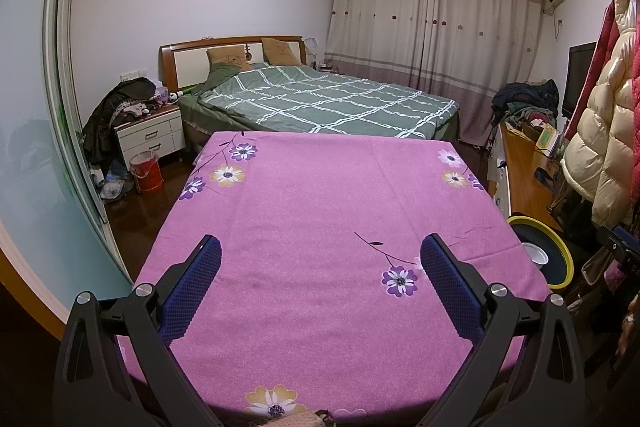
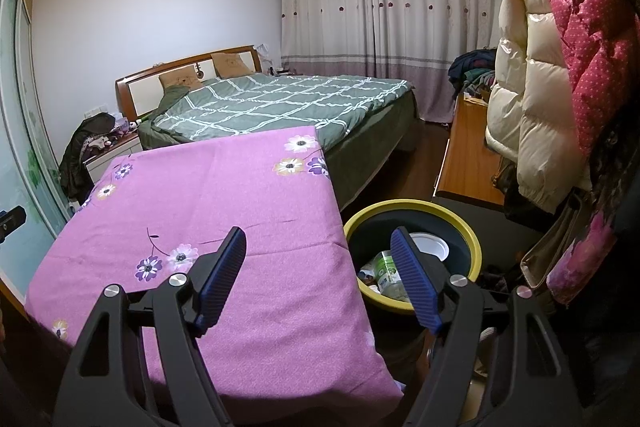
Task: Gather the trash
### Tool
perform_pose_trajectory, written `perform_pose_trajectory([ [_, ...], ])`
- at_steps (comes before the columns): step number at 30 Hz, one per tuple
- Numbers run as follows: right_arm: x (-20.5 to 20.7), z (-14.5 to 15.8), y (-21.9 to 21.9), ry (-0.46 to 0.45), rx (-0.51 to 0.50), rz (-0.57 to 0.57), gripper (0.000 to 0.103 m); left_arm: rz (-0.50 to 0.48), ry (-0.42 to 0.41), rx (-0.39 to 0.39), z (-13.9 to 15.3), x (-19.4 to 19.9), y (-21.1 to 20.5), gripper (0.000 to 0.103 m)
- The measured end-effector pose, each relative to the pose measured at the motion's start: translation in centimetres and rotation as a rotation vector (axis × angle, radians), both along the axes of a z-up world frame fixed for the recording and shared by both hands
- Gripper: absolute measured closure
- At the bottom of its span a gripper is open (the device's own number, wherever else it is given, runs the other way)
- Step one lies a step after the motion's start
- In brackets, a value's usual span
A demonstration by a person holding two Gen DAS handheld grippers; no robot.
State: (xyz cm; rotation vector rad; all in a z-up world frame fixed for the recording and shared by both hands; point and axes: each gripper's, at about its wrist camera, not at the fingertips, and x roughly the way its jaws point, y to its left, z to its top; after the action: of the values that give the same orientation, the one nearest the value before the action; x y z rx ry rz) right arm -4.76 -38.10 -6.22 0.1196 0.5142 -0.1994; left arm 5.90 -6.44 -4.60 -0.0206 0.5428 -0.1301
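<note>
While both claws hang with their blue pads spread wide and nothing between them, the left claw (image 1: 320, 263) sits over the near middle of the bench (image 1: 320, 195), which is draped in a pink cloth printed with purple and yellow flowers. The right claw (image 2: 320, 263) straddles the bench's right edge, one pad above the cloth and the other above a dark bin with a yellow rim (image 2: 472, 247) that stands on the floor just beside that edge. Inside the bin lie a white lid or dish (image 2: 430, 247) and a clear bottle with a green and white label (image 2: 384, 267), along with smaller scraps I cannot make out. Beyond the bench's far edge stands a bed with a green checked quilt (image 1: 328, 103). Puffy coats (image 2: 532, 99) hang at the right, above a low wooden cabinet (image 2: 468, 155).
</note>
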Motion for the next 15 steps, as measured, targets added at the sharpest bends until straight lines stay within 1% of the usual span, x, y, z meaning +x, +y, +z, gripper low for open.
perform_pose_trajectory([
  [15,0.09,-0.09,0.08,0.002,0.003,0.0,0.031,-0.004,0.004,0.003,-0.18,0.03,-0.13,0.005],
])
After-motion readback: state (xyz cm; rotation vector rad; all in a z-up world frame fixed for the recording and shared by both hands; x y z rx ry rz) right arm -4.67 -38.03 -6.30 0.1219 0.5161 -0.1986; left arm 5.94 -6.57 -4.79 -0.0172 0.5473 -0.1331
